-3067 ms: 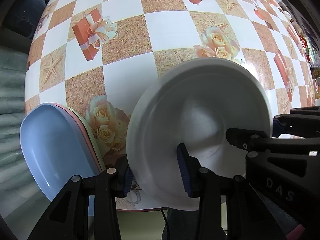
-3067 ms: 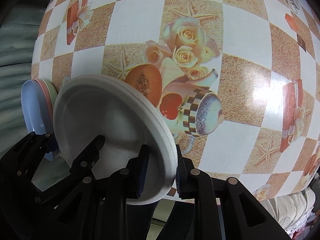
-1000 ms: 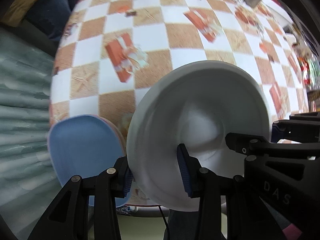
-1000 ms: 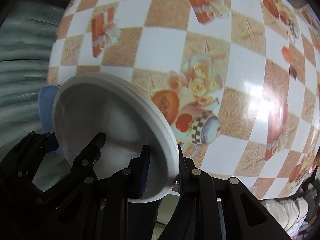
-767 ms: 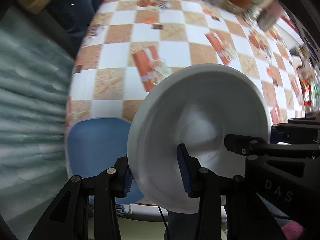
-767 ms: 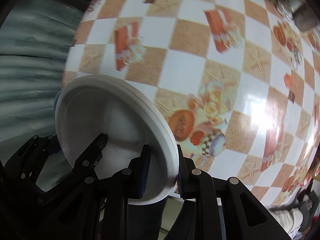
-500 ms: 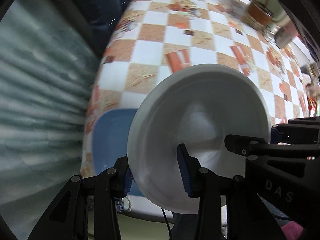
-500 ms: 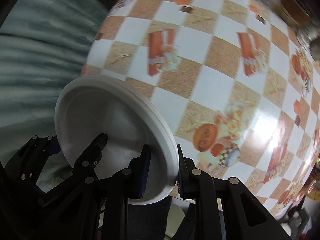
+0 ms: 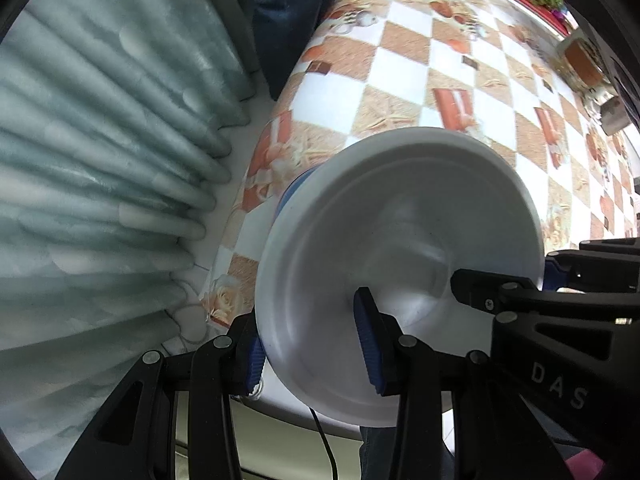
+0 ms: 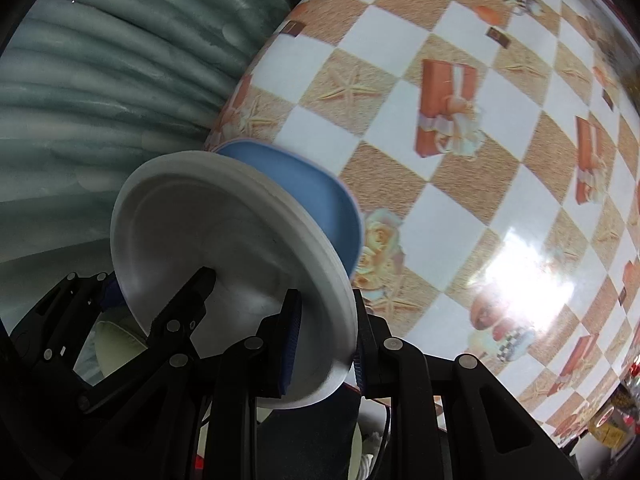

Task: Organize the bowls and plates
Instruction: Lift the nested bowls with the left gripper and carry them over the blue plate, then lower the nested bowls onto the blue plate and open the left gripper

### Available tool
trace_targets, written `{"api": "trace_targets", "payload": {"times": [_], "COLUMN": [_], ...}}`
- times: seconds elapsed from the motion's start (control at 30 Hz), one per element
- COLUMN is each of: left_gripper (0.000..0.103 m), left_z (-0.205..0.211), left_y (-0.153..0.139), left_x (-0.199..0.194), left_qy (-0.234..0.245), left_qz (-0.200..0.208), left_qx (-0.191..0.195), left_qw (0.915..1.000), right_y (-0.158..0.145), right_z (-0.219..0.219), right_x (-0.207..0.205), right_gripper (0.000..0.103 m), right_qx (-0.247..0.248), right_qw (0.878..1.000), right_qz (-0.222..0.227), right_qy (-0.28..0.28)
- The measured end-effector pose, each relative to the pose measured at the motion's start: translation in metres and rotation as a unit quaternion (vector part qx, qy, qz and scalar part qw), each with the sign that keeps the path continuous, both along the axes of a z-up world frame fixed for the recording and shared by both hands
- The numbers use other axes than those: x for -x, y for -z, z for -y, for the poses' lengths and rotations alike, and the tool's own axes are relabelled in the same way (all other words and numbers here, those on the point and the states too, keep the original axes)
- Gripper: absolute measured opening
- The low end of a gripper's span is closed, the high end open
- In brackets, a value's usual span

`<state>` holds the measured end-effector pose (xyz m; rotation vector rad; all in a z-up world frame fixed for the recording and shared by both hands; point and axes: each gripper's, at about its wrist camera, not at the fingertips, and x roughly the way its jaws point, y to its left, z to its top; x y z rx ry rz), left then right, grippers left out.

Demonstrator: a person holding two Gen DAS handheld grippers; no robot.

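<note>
Over the last three seconds both views have swung from looking flat down on the table to looking along it toward its left corner, and the white plate (image 9: 400, 276) has been carried across until it nearly covers the blue plate (image 10: 308, 200), which earlier lay well clear to its left. The left gripper (image 9: 312, 350) is clenched on the white plate's left rim and the right gripper (image 10: 322, 340) on its right rim, so the plate hangs tilted in the air between them, above and in front of the blue plate; contact between the two cannot be confirmed. In my judgement the white plate is being brought over for stacking and is not yet set down. At far left a grey-green pleated curtain (image 9: 100, 160) hangs beside the table's edge. The table carries a glossy checked oilcloth (image 10: 480, 160) with a strong glare patch; containers (image 9: 584, 64) stand blurred at the far right.
</note>
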<state>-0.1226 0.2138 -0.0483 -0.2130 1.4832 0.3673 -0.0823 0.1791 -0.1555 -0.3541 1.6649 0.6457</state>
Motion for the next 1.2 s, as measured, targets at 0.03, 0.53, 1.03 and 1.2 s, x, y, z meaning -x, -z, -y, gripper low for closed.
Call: {"api": "trace_targets", "payload": {"times": [0.03,0.53,1.03,1.2], "left_gripper": [0.044,0.047,0.080,0.085], "left_z": [-0.002,-0.017,-0.021,-0.021], "left_y": [0.002,0.029,0.017,0.001], "left_x": [0.001,0.003,0.010,0.012], "left_qy": [-0.003,-0.018,-0.011,-0.005], "left_qz": [-0.002,-0.009,-0.014,0.009], "left_qx": [0.001,0.000,-0.021,-0.014], "left_qw": [1.0000,0.9998,0.9996,0.9999], "right_y": [0.004,0.034,0.007,-0.014], "right_z": [-0.003,-0.024,-0.036,-0.023], "right_x": [0.000,-0.003,0.004,-0.002], "right_gripper": [0.026,0.026,0.080,0.103], "right_qx": [0.001,0.015,-0.017,-0.026], "right_qw": [1.000,1.000,0.998,0.996], "right_qz": [-0.003,-0.006,0.037,0.078], "right_qy": [0.000,-0.005,-0.041,-0.017]}}
